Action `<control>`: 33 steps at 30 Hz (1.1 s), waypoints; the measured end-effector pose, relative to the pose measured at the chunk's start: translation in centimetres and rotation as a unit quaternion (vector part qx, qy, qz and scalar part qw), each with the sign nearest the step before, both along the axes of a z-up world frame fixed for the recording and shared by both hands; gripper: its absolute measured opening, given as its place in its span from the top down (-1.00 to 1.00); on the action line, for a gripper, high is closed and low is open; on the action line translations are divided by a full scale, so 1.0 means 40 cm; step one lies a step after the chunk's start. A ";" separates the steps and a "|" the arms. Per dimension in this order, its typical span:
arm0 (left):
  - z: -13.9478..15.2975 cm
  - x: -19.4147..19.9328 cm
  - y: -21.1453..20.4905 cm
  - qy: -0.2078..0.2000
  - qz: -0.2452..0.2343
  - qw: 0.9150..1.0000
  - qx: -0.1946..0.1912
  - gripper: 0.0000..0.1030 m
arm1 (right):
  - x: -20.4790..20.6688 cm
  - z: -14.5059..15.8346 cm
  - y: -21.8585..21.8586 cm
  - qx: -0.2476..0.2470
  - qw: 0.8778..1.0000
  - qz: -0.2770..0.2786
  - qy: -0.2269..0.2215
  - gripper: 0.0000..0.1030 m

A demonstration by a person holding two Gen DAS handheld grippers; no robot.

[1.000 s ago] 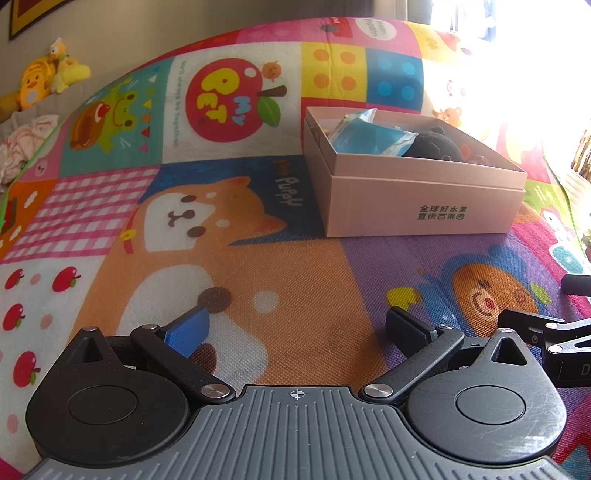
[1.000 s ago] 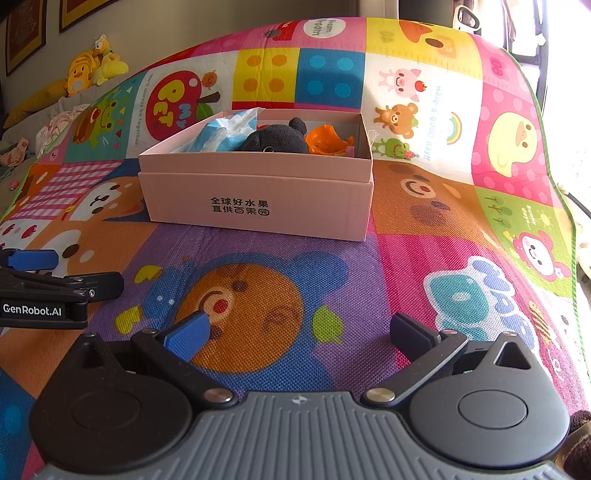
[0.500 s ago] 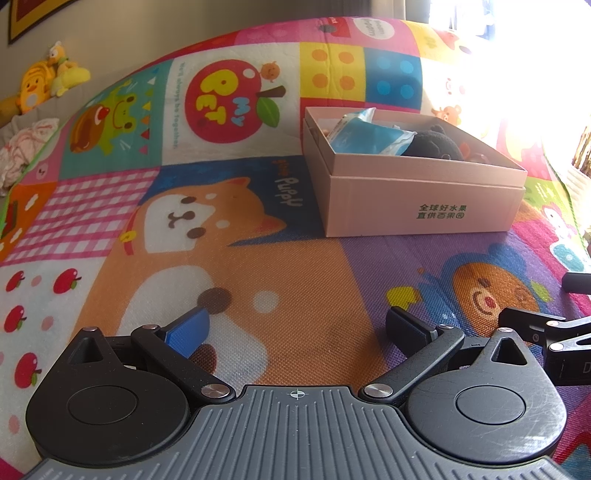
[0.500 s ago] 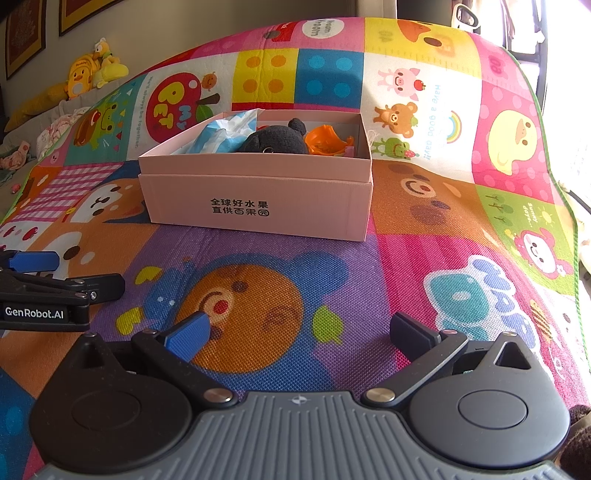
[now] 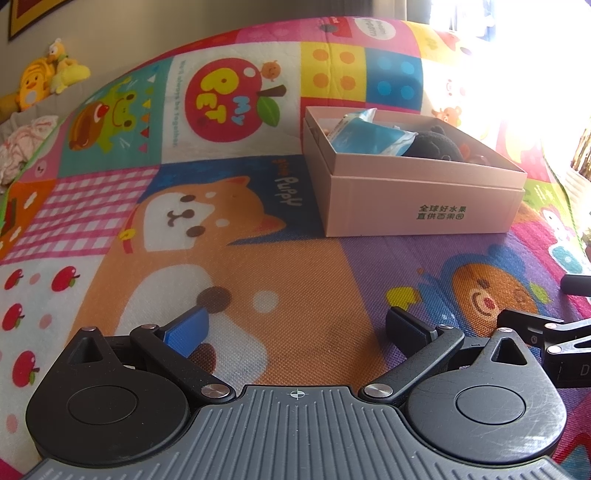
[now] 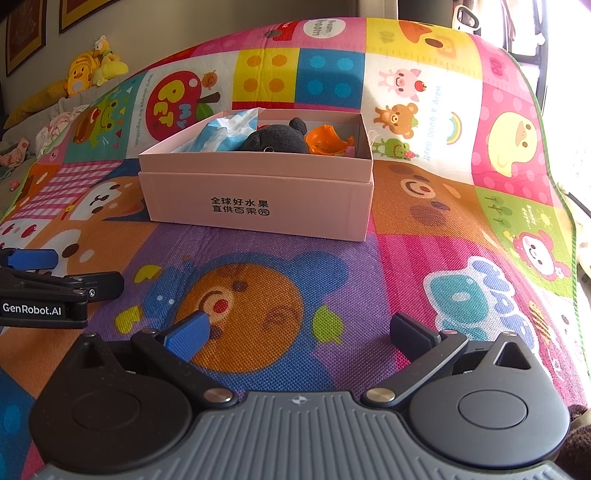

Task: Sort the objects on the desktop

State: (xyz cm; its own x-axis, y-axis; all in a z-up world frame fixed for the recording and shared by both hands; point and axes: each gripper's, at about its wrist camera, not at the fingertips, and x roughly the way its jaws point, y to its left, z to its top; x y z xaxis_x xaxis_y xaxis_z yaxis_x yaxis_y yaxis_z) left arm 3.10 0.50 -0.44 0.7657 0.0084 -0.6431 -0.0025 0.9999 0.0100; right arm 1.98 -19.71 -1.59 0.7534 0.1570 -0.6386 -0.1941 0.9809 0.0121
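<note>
- Nearest in the left wrist view: left gripper (image 5: 295, 326), jaws spread wide, nothing between them, one blue pad and one black pad, low over the play mat (image 5: 303, 280).
- Nearest in the right wrist view: right gripper (image 6: 301, 330), jaws likewise released and empty, above an orange bear face printed on the mat.
- At the left edge of the right wrist view: side of the left gripper, lettered "GenRobot.AI" in white.
- On the mat near the grippers: printed dog with the word "PUPPY" beside it, to the left of the bear.
- Farther out, in the middle of the mat: one pink box (image 6: 258, 192), open at the top, two lines of Chinese characters printed dark on its near wall.
- Inside the box, counted from left to right in the right wrist view: one blue packet (image 6: 225, 133), one black plush toy (image 6: 277, 138), one orange toy (image 6: 327, 140); three things in all that can be told, plus something pinkish at the right end, too hidden to name.
- Beyond the box: red apple print reading "MY PET", and to the right "Have a good day!!" beside a rainbow.
- Farthest, at the top left past the mat: yellow plush toys (image 6: 90, 75), heaped so that no count is sure; two framed pictures (image 6: 26, 33) on the wall, cut off by the edge.
</note>
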 end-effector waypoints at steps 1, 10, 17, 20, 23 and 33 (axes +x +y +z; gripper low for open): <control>0.000 0.000 0.001 0.000 0.000 1.000 -0.001 -1.00 | 0.000 0.000 0.000 -0.001 1.000 0.000 0.000 -1.00; 0.000 -0.002 -0.004 0.000 0.001 1.000 0.000 -1.00 | 0.003 0.001 -0.004 -0.001 1.000 0.002 0.000 -1.00; 0.003 0.001 -0.005 0.000 0.002 1.000 0.000 -1.00 | 0.003 0.001 -0.002 -0.001 1.000 0.002 0.000 -1.00; 0.002 -0.001 -0.004 0.000 0.002 1.000 0.000 -1.00 | 0.003 0.001 -0.002 -0.001 1.000 0.002 0.000 -1.00; 0.002 0.000 -0.003 0.000 0.002 1.000 0.000 -1.00 | 0.002 0.001 -0.001 -0.001 1.000 0.002 0.000 -1.00; 0.000 -0.002 0.003 0.000 0.002 1.000 -0.010 -1.00 | -0.001 0.000 0.008 -0.011 1.000 0.003 -0.002 -1.00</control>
